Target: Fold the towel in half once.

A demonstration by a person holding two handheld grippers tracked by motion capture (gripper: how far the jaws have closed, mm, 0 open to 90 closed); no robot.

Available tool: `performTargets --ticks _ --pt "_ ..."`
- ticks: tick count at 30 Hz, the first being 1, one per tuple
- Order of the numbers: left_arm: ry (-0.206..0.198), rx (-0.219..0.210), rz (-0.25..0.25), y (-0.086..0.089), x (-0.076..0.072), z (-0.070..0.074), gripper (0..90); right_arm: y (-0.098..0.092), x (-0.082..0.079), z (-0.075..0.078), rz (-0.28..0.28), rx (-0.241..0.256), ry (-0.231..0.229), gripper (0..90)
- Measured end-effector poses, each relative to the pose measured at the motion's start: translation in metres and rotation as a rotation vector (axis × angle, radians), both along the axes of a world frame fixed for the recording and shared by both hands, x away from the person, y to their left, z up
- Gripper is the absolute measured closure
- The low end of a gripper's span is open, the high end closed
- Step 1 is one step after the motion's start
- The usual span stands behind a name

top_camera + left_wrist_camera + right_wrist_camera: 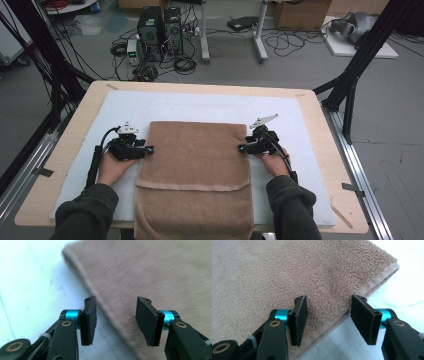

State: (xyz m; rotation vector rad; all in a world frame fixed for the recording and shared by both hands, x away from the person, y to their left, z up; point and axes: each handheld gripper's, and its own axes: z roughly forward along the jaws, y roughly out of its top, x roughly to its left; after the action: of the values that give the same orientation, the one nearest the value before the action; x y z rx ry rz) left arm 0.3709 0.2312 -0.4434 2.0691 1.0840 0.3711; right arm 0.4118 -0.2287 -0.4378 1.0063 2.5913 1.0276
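A folded tan towel (194,165) lies on the white mat (200,107), its near end hanging over the table's front edge. At the towel's left edge sits my left gripper (149,150), open, jaws straddling that edge (110,315) with nothing pinched. My right gripper (242,148) is at the towel's right edge, also open. In the right gripper view the towel (287,272) runs under both jaws, with its folded edge (344,312) between them. A hand holds each gripper from below.
The mat covers most of a wooden table (320,125). Black frame poles (365,55) stand at both sides. On the floor beyond lie computer towers (160,30), cables and a cardboard box (300,15).
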Motion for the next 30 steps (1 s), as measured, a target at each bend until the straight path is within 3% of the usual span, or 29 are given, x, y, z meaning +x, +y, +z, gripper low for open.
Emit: performTargets --ticks 2,3,5,6,8,11,13,15,23,27,28,30 --pt "-0.004 -0.004 0.0 -0.002 0.0 0.0 54.2 0.001 0.0 -0.001 -0.006 0.011 0.009 51.5" --pt "-0.006 -0.013 -0.013 -0.002 0.0 0.0 60.4 0.0 0.001 -0.001 0.006 0.022 0.012 56.2" --pt "-0.001 -0.04 -0.031 -0.004 0.001 -0.001 74.9 -0.001 0.003 -0.002 0.049 0.067 0.048 78.3" --pt "-0.014 -0.032 -0.031 -0.006 0.002 -0.001 81.3 0.001 0.003 -0.002 0.059 0.078 0.055 79.5" --pt "-0.009 -0.028 -0.027 -0.007 0.004 0.001 84.0 0.002 0.004 -0.001 0.069 0.07 0.043 80.9" --pt "-0.039 -0.004 0.0 -0.007 0.006 0.004 85.0 0.0 0.005 0.003 0.052 0.056 0.004 81.7" --pt "-0.037 0.01 0.007 -0.008 0.01 0.007 85.2 0.0 0.007 0.007 0.042 0.054 -0.009 81.8" --pt "-0.065 0.022 0.022 -0.012 0.016 0.012 85.3 0.003 0.01 0.014 0.039 0.026 -0.035 81.9" --pt "-0.159 0.003 0.081 -0.013 0.043 0.05 85.3 0.005 0.037 0.058 0.004 0.008 -0.124 81.9" --pt "-0.207 -0.037 0.107 -0.012 0.058 0.072 85.0 0.006 0.047 0.082 -0.008 0.01 -0.182 81.3" --pt "-0.19 -0.044 0.117 -0.011 0.061 0.072 83.2 0.004 0.05 0.084 -0.021 0.014 -0.194 77.0" --pt "-0.139 -0.02 0.121 -0.01 0.064 0.066 72.3 0.001 0.055 0.078 -0.079 0.005 -0.171 59.3"
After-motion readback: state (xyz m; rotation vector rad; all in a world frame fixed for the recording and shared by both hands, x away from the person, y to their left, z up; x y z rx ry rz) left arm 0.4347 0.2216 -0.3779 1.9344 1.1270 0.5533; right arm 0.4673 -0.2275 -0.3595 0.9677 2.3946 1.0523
